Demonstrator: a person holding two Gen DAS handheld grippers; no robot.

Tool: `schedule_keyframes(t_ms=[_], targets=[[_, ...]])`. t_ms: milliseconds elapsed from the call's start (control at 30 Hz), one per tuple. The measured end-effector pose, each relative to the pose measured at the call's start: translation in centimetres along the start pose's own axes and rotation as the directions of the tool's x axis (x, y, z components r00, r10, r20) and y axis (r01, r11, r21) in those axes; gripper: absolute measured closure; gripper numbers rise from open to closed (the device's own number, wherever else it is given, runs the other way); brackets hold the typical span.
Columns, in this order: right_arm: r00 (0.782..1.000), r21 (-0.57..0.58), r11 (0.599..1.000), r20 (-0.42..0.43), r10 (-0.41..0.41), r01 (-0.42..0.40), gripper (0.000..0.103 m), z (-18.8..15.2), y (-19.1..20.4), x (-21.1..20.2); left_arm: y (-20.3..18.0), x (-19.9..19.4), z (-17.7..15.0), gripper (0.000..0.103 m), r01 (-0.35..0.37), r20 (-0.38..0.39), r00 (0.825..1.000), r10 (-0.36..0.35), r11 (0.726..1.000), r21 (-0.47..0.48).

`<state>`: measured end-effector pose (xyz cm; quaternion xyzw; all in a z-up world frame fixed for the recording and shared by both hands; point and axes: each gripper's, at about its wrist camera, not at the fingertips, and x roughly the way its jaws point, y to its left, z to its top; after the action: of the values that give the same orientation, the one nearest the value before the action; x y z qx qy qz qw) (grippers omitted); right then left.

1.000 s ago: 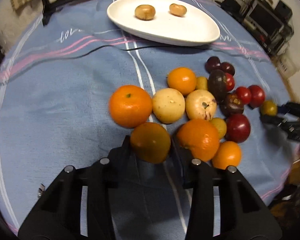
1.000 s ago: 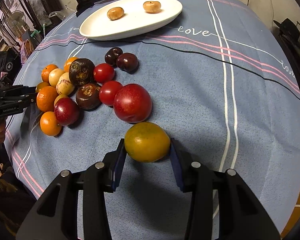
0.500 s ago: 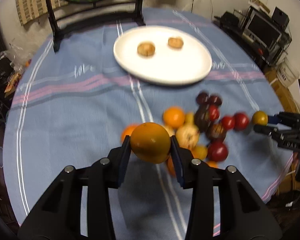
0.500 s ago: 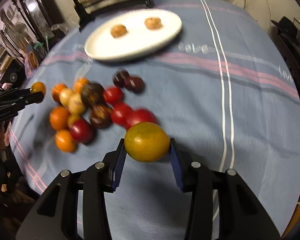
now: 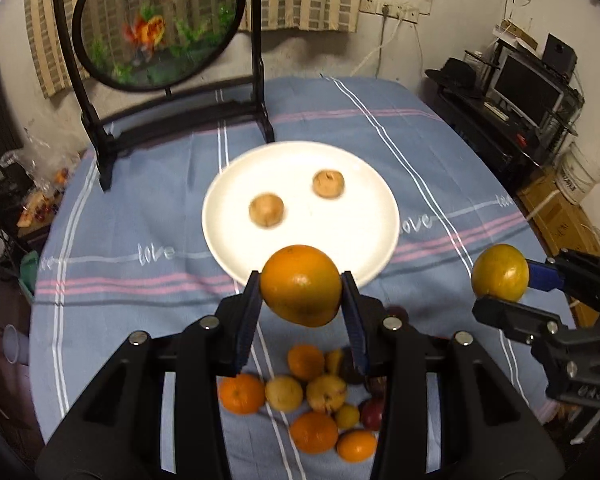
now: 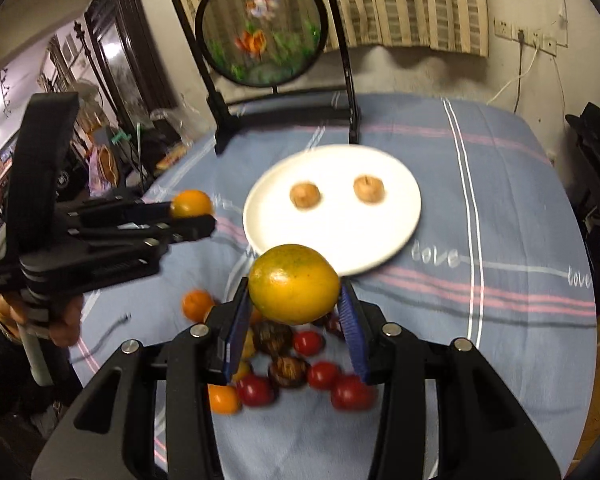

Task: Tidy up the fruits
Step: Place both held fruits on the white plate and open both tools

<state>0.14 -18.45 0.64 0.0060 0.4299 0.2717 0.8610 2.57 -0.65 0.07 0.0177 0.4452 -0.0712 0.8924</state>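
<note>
- While your left gripper (image 5: 301, 304) clamps the orange (image 5: 300, 285) at its widest girth above the white plate (image 5: 228, 240), trust it: firm, round, smooth-skinned.
- Your right gripper (image 6: 294, 308) likewise pinches a yellow-green citrus (image 6: 294, 283) mid-air; fairly heavy, so squeeze across its middle.

Dim room, overexposed plate (image 5: 300, 240), blurred fruit, fisheye-bent edges.

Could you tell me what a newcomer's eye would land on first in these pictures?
Most striking are two citrus fruits held in mid-air: an orange clamped in the left tongs and a greenish-yellow one in the right tongs. Beyond them a white plate with two small brown fruits sits mid-table on the blue striped tablecloth. Below the tongs lies a mixed fruit pile.
</note>
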Motion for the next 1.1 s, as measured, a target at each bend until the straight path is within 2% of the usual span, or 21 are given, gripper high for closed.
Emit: schedule_keyframes(t_ms=[400, 733, 1100], targets=[[1.000, -0.012, 1.000, 0.023, 0.001, -0.001, 0.060, 3.4, -0.3, 2.5, 0.1, 3.1, 2.3, 0.063, -0.038, -0.037, 0.999, 0.037, 0.999, -0.025], [0.999, 0.007, 1.000, -0.031, -0.004, 0.004, 0.060, 5.8, -1.9, 7.0, 1.4, 8.3, 4.1, 0.063, -0.091, -0.102, 0.991, 0.087, 0.995, -0.035], [0.994, 0.061, 0.998, -0.112, -0.011, 0.018, 0.060, 7.9, -4.4, 13.6, 1.8, 13.0, 4.8, 0.063, -0.165, -0.133, 0.977, 0.167, 0.986, 0.030]])
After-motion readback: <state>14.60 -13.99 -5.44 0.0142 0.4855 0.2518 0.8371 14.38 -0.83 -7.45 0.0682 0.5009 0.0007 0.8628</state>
